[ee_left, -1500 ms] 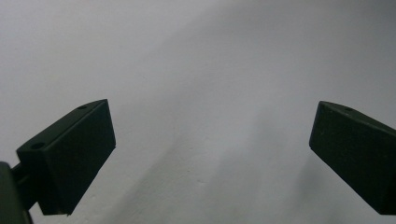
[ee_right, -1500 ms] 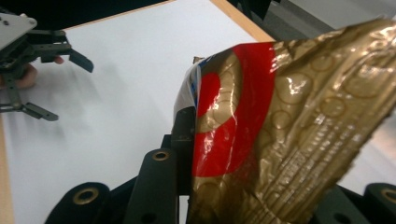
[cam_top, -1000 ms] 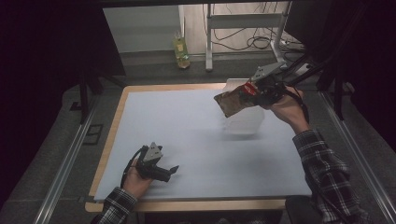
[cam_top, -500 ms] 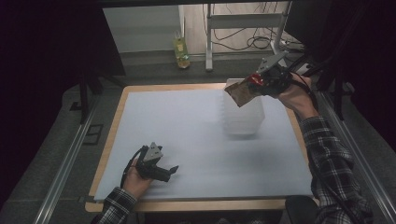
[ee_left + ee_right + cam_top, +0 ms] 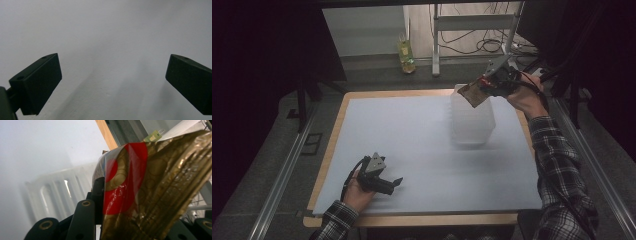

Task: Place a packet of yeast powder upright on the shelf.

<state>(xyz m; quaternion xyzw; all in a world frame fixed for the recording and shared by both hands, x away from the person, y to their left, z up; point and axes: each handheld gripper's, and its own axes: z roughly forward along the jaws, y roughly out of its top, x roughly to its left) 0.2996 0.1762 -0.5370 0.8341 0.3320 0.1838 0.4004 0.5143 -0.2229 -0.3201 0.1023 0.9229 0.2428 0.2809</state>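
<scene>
My right gripper (image 5: 483,86) is shut on a gold and red foil packet (image 5: 472,93) and holds it in the air at the back right, over the far rim of a translucent white ribbed container (image 5: 472,125). In the right gripper view the packet (image 5: 150,187) sits close in front, one black finger (image 5: 98,192) presses on its left side, and the container (image 5: 55,192) stands behind it. My left gripper (image 5: 393,183) rests on the mat at the front left. Its jaws stand wide apart with nothing between them in the left gripper view (image 5: 112,82).
A pale blue mat (image 5: 412,130) covers the wooden table. Behind the table a yellow-green bottle (image 5: 406,54) stands on the floor beside a metal stand (image 5: 472,30) with cables. Metal rails run along both sides of the table.
The right hand has carried the packet a little up the picture and to the right, from over the container's front to its far rim. The left gripper has stayed in place.
</scene>
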